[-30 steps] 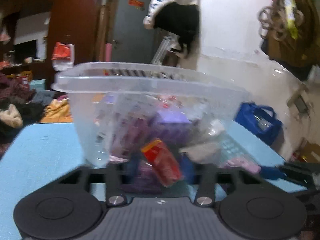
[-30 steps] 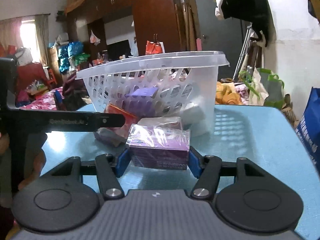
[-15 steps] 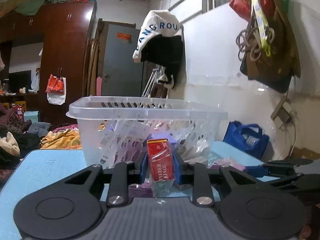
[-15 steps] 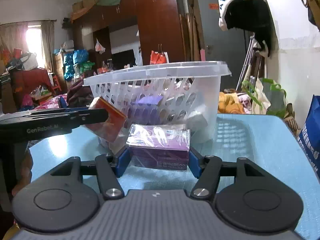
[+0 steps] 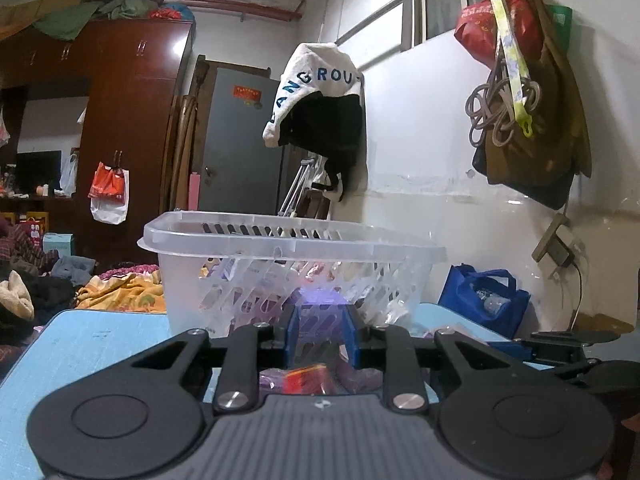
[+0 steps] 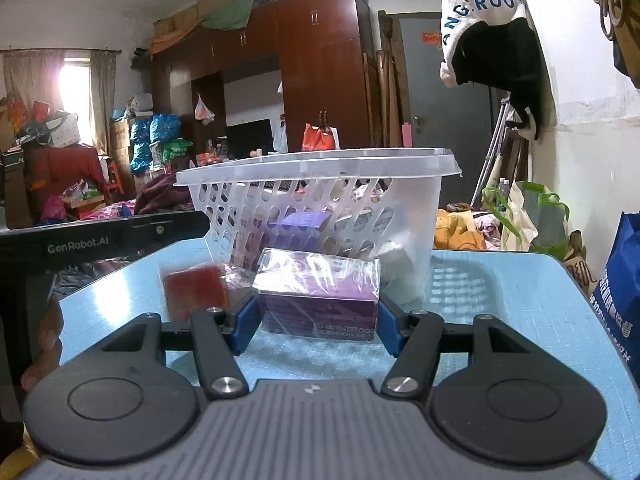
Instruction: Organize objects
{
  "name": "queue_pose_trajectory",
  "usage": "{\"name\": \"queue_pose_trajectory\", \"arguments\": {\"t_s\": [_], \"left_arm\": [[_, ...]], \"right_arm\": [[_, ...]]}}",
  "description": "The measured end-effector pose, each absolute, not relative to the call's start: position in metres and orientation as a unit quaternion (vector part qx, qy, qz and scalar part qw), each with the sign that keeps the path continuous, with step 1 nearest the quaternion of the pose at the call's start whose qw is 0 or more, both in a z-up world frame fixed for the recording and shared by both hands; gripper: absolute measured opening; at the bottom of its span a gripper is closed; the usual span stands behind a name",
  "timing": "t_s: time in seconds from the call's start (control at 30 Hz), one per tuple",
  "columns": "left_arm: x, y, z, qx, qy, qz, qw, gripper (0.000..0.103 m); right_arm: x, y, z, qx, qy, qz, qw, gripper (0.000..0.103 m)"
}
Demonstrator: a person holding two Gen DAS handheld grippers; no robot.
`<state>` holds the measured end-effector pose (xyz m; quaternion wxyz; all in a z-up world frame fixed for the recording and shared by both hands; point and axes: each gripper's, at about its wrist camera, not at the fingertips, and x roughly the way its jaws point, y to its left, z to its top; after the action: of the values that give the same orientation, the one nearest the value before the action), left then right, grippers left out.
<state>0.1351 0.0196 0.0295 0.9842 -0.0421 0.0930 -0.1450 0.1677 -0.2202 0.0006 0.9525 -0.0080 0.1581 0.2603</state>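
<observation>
A clear plastic basket [image 5: 292, 240] [image 6: 316, 168] with several boxes inside stands on the blue table. My left gripper [image 5: 320, 336] is raised above the table, its fingers apart and empty. A red packet [image 5: 308, 378] [image 6: 194, 292] is below it, blurred in the right wrist view, in front of the basket. My right gripper [image 6: 316, 316] is shut on a purple wrapped box [image 6: 318, 294] just above the table, in front of the basket. The left gripper's arm [image 6: 100, 236] shows at the left of the right wrist view.
The blue table [image 6: 500, 304] ends at its right edge near a blue bag [image 6: 618, 300] [image 5: 484, 300]. Clothes and bags hang on the wall [image 5: 320, 120]. Wardrobes and clutter stand behind.
My left gripper let go of the red packet, which dropped toward the table, and the gripper rose. My right gripper kept hold of the purple box.
</observation>
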Motion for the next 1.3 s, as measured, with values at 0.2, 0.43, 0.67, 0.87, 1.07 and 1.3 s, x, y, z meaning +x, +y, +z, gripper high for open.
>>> {"name": "queue_pose_trajectory", "arguments": {"t_s": [0.2,0.43,0.67,0.87,1.07,1.3], "left_arm": [[0.139,0.022,0.027,-0.028,0.121,-0.140,0.982,0.027],[0.113,0.019,0.012,0.058,0.177,-0.110,0.976,0.066],[0.129,0.009,0.008,0.077,0.232,-0.086,0.966,0.081],[0.123,0.012,0.003,0.077,0.225,-0.072,0.969,0.073],[0.109,0.020,0.015,0.051,0.173,-0.085,0.980,0.071],[0.112,0.028,0.024,0.023,0.170,-0.109,0.979,0.027]], "right_arm": [[0.167,-0.220,0.000,-0.009,0.159,0.261,0.952,0.063],[0.167,-0.218,0.000,-0.009,0.158,0.260,0.953,0.064],[0.166,-0.218,0.000,-0.008,0.158,0.260,0.953,0.065],[0.165,-0.217,0.000,-0.011,0.157,0.260,0.953,0.066],[0.164,-0.217,0.000,-0.012,0.155,0.259,0.953,0.065],[0.156,-0.218,0.001,-0.017,0.121,0.257,0.959,0.064]]}}
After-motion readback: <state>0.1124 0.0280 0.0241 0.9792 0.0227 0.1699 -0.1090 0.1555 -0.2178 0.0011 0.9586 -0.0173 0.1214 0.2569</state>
